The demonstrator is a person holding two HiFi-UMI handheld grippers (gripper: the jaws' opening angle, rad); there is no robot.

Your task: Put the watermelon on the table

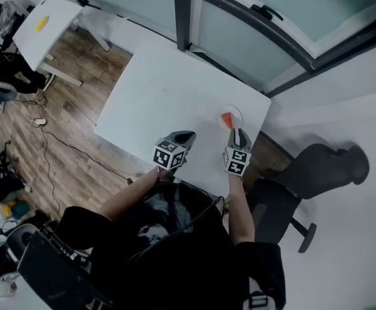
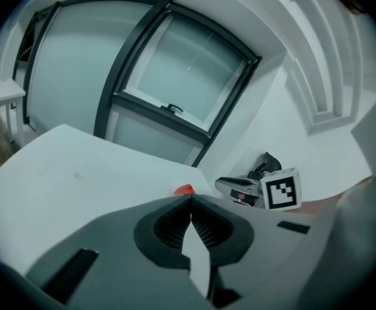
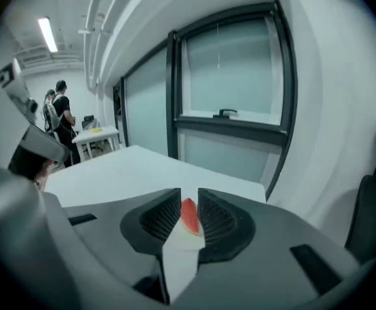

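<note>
A red watermelon slice [image 1: 227,119] lies near the far right corner of the white table [image 1: 156,102]. It is beside a pale round plate [image 1: 234,112], and I cannot tell whether it touches the plate. My right gripper [image 1: 239,134] hovers just short of the slice. In the right gripper view the slice [image 3: 188,218] shows through the gap of the right gripper [image 3: 188,196], whose jaws stand apart and do not press on it. My left gripper [image 1: 184,137] is over the table's near edge, empty, jaws together [image 2: 190,202]. The left gripper view shows the slice [image 2: 184,190] just past its tip.
A dark office chair [image 1: 304,173] stands right of the table. A glass wall with dark frames [image 1: 252,18] runs behind it. A second white table [image 1: 46,21] with a yellow object is far left, and cables [image 1: 52,141] lie on the wood floor. People [image 3: 59,108] stand in the distance.
</note>
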